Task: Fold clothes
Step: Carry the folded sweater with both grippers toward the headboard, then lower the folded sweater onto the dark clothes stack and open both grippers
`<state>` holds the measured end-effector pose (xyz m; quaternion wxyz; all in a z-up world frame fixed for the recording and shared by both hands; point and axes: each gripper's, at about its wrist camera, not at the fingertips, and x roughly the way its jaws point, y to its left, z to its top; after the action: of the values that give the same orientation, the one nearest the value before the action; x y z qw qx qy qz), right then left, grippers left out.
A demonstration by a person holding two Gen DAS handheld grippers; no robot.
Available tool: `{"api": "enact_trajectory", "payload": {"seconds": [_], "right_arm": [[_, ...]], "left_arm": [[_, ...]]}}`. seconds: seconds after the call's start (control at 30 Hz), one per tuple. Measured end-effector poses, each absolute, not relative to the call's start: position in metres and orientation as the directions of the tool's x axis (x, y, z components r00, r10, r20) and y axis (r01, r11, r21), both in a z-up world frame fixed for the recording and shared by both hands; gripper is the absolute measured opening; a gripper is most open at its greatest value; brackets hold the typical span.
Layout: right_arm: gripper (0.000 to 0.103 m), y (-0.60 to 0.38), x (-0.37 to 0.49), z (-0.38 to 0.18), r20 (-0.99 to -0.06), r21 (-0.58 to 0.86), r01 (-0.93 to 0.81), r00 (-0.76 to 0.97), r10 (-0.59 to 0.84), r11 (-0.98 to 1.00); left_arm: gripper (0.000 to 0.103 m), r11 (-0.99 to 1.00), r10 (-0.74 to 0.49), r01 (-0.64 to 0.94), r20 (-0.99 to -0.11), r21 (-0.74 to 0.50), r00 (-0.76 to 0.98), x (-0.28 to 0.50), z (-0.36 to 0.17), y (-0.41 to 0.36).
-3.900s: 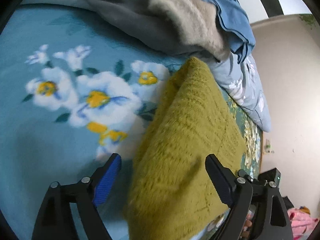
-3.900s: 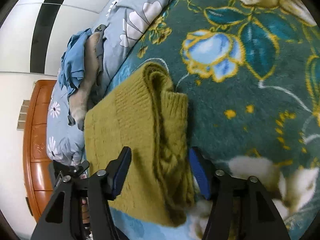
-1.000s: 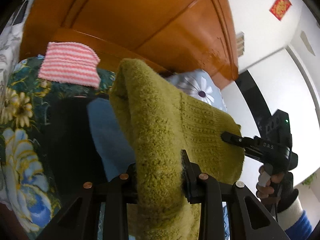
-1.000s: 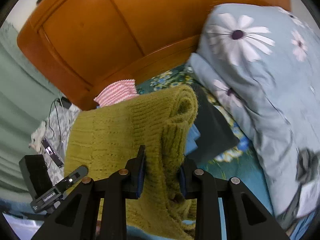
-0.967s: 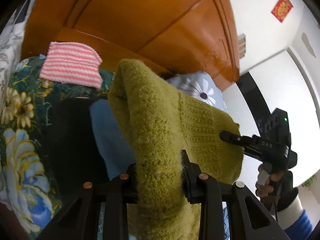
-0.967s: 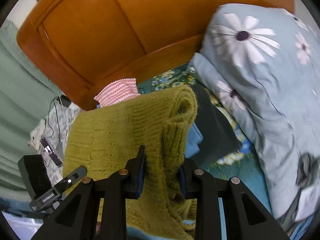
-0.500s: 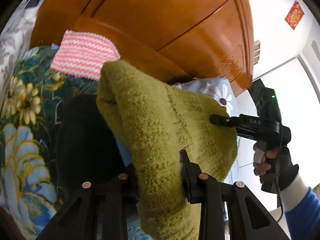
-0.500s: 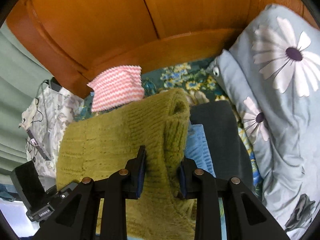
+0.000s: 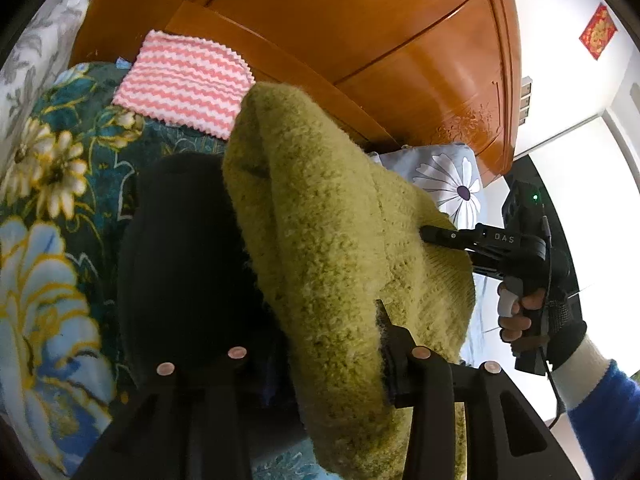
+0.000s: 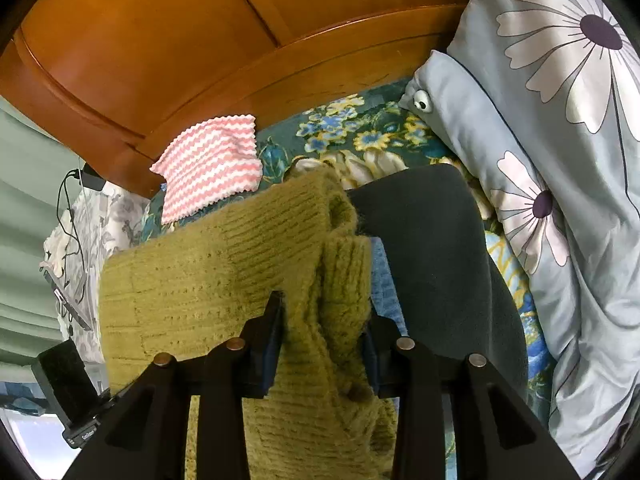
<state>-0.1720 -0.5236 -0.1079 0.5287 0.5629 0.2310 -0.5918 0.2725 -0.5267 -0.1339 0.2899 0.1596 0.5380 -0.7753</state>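
Note:
A folded olive-green sweater hangs between both grippers, low over a stack made of a black folded garment and a blue one. My left gripper has one end of the sweater between its fingers; its jaws are opening, the right pad still against the knit, the left fingertip hidden in the dark. My right gripper holds the other end of the sweater by its thick folded edge. Its jaws are opening too, with both pads touching wool. The left wrist view shows the right gripper in a gloved hand.
A pink-and-white zigzag cloth lies folded by the orange wooden headboard. A pale blue daisy pillow bounds the stack on the right. The floral bedspread spreads to the left. Cables and a grey patterned cloth lie past the bed's edge.
Both grippers have sunk with the sweater toward the black garment, and the blue garment is now mostly covered. Both pairs of jaws stand slightly wider than before.

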Motion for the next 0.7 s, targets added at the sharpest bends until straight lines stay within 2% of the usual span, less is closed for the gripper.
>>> {"api": "enact_trajectory", "payload": {"seconds": [0.07, 0.1, 0.13, 0.2, 0.3, 0.43, 0.57, 0.7], "right_arm": [[0.039, -0.525, -0.169, -0.103, -0.915, 0.308, 0.894, 0.183, -0.36, -0.326], [0.039, -0.524, -0.168, -0.099, -0.916, 0.304, 0.896, 0.182, -0.357, -0.324], [0.04, -0.524, -0.168, -0.096, -0.917, 0.303, 0.896, 0.182, -0.356, -0.323], [0.041, -0.52, -0.171, -0.088, -0.92, 0.284, 0.899, 0.158, -0.358, -0.333], [0.043, -0.51, -0.183, -0.073, -0.92, 0.258, 0.89, 0.108, -0.376, -0.376], [0.043, -0.492, -0.19, -0.049, -0.918, 0.181, 0.879, -0.01, -0.396, -0.441], [0.044, -0.488, -0.165, -0.026, -0.902, 0.126, 0.912, -0.059, -0.428, -0.391], [0.043, -0.497, -0.12, -0.013, -0.882, 0.126, 0.958, -0.011, -0.472, -0.258]], "left_arm": [[0.044, -0.251, -0.278, 0.625, -0.564, -0.739, -0.778, 0.274, -0.129, -0.526], [0.047, -0.246, -0.279, 0.629, -0.568, -0.738, -0.775, 0.277, -0.128, -0.526], [0.055, -0.241, -0.28, 0.632, -0.571, -0.736, -0.772, 0.279, -0.126, -0.525], [0.064, -0.205, -0.288, 0.637, -0.576, -0.743, -0.765, 0.291, -0.127, -0.525], [0.064, -0.161, -0.313, 0.646, -0.582, -0.746, -0.75, 0.312, -0.124, -0.521], [0.064, -0.2, -0.391, 0.73, -0.63, -0.654, -0.671, 0.321, -0.097, -0.514], [0.064, -0.325, -0.434, 0.751, -0.615, -0.574, -0.658, 0.3, -0.057, -0.514], [0.064, -0.457, -0.446, 0.769, -0.633, -0.447, -0.633, 0.263, -0.034, -0.506]]}}
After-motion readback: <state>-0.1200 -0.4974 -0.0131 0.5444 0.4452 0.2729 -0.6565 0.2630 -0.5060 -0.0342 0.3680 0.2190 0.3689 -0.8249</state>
